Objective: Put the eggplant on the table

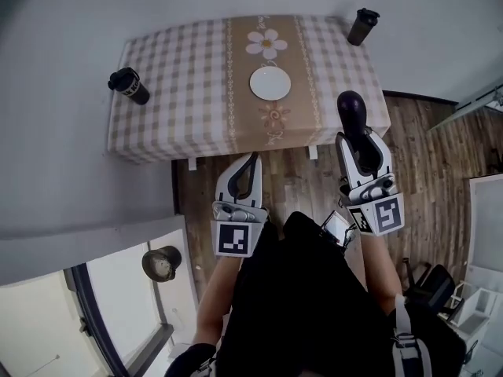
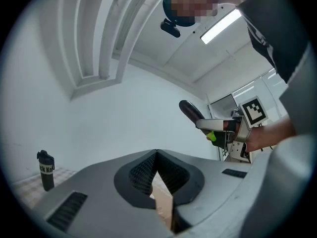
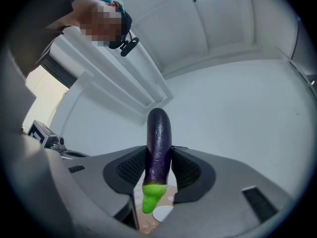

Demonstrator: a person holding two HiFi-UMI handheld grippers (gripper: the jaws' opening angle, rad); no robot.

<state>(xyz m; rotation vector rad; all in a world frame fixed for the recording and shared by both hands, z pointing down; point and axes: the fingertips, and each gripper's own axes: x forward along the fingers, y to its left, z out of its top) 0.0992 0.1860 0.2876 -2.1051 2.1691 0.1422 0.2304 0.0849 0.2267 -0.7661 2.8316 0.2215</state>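
- Head view: a worktop (image 1: 173, 93) under a checked cloth with a flowered centre strip stands against a pale wall, and wooden floor (image 1: 291, 181) lies in front of it.
- At the worktop's left edge stands a black lidded bottle (image 1: 130, 85), upright. Its dark wall hides whatever is inside.
- The left hand-held gripper (image 1: 252, 159) hangs over the floor just in front of the worktop's near edge. In the left gripper view its jaws meet at the tips with nothing between them, and only a sliver of the cloth shows through the gap below.
- A white plate (image 1: 270, 83) lies on the centre strip near the middle of the worktop, well apart from both bottles. It shows only its own white face.
- The right hand-held gripper (image 1: 358, 138) is clamped on the eggplant (image 1: 352, 113), in the air by the worktop's near right corner. The right gripper view shows the purple body pinched between the two ridged pads, rounded end pointing away and the green stem end (image 3: 151, 198) toward the camera.
- The eggplant touches neither worktop nor plate.
- At the far right corner stands a second black lidded bottle (image 1: 362, 26), upright, its contents hidden as well.
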